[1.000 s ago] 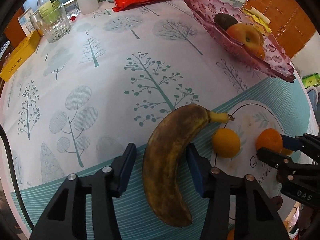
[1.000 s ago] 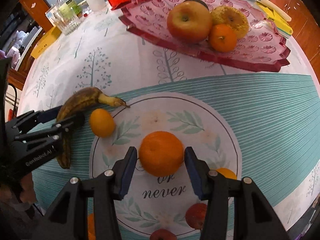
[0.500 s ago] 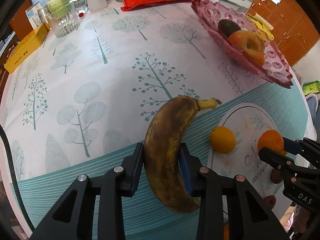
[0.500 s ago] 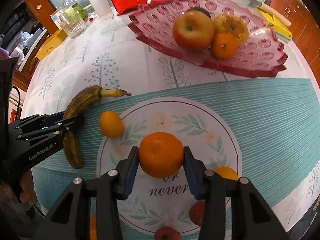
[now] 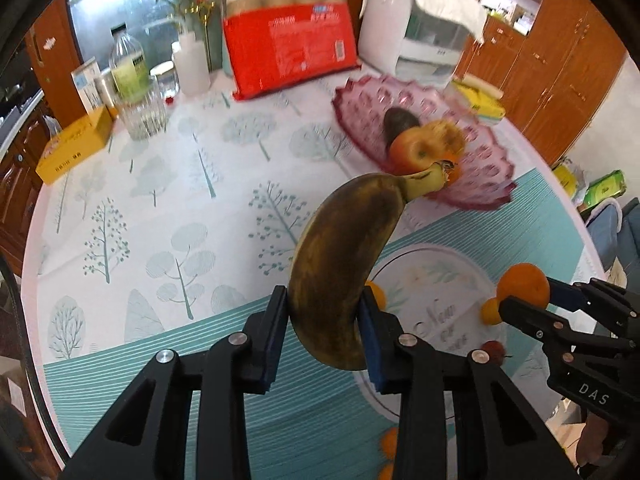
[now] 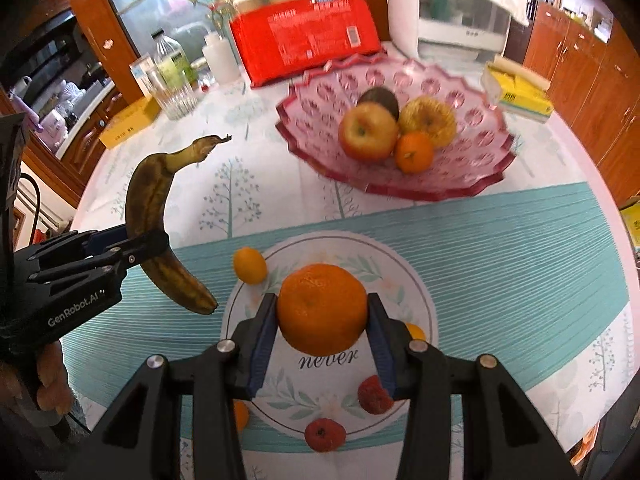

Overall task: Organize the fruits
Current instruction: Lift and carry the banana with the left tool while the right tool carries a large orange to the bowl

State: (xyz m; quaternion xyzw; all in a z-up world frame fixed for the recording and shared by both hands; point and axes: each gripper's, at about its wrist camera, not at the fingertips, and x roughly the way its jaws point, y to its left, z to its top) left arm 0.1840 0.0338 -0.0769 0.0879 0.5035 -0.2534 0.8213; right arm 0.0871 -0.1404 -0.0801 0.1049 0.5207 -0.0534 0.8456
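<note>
My left gripper [image 5: 323, 328] is shut on a brown-spotted banana [image 5: 344, 256] and holds it above the tablecloth; it also shows in the right wrist view [image 6: 160, 216]. My right gripper [image 6: 322, 332] is shut on a large orange [image 6: 322, 312] and holds it above the table; the orange also shows in the left wrist view [image 5: 522, 286]. A pink glass fruit bowl [image 6: 472, 176] at the back holds an apple [image 6: 368, 132], a small orange [image 6: 414, 152], a yellow fruit and a dark fruit.
Small oranges [image 6: 250, 266] and red berries [image 6: 324, 434] lie on the table around the round print. At the back stand a red package [image 6: 304, 36], a glass [image 6: 176, 94], bottles, a yellow box [image 6: 128, 126] and a white appliance [image 6: 452, 8].
Both grippers closed on their fruit and lifted: the banana and the large orange have risen off the table and the views now tilt up toward the bowl.
</note>
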